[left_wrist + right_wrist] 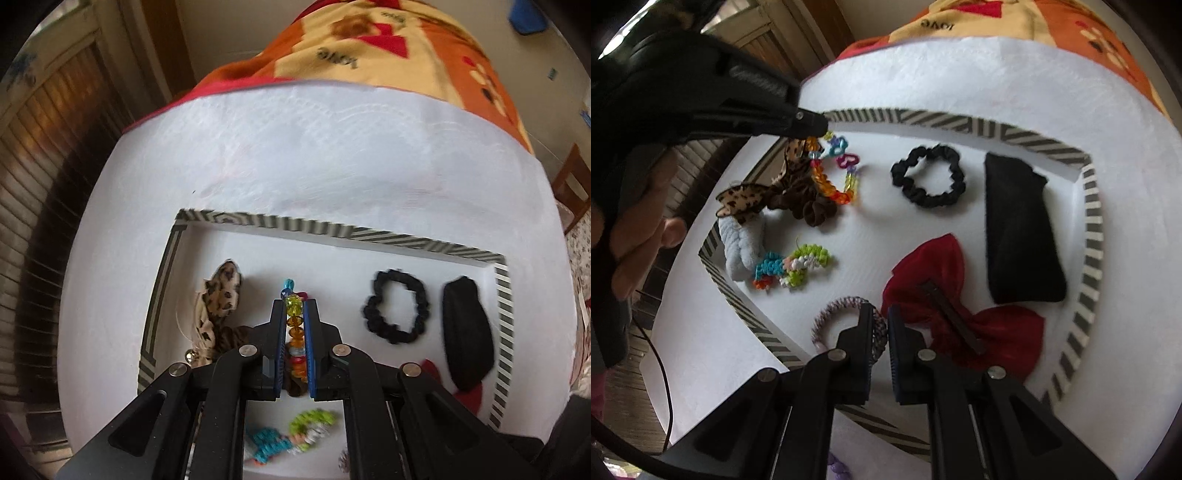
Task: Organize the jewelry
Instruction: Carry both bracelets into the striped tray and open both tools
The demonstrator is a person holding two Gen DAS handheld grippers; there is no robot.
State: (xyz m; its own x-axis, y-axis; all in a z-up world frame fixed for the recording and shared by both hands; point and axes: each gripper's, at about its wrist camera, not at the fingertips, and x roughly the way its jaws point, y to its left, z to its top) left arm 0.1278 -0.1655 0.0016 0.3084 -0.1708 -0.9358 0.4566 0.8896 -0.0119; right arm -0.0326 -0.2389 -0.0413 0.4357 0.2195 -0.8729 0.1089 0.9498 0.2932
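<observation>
The left gripper (295, 314) had its jaws clamped on a bead bracelet (827, 184) of orange, yellow and blue beads, which hung over the striped tray (373, 234) near its far left corner, its loop trailing down to just beside the leopard-print scrunchie (790, 188). The right gripper (886, 325) had its fingers drawn together; the woven bangle (827, 314) at the tray's near edge lay just beside and under the left finger, and whether any of it was pinched I could not tell.

Outward from there, the tray already held most of the pieces in a loose spread: a black scrunchie (929, 177) toward its far middle, a black pouch (1019, 229) along its right wall, a red bow (964, 302) in front of the pouch, a multicoloured loom band (792, 267) and a pale blue tie (738, 247) toward its left wall.

By my reading the sorting was well advanced. The bracelet was not yet set down in the tray, and a purple item (836, 467) lay outside the tray's near edge.
</observation>
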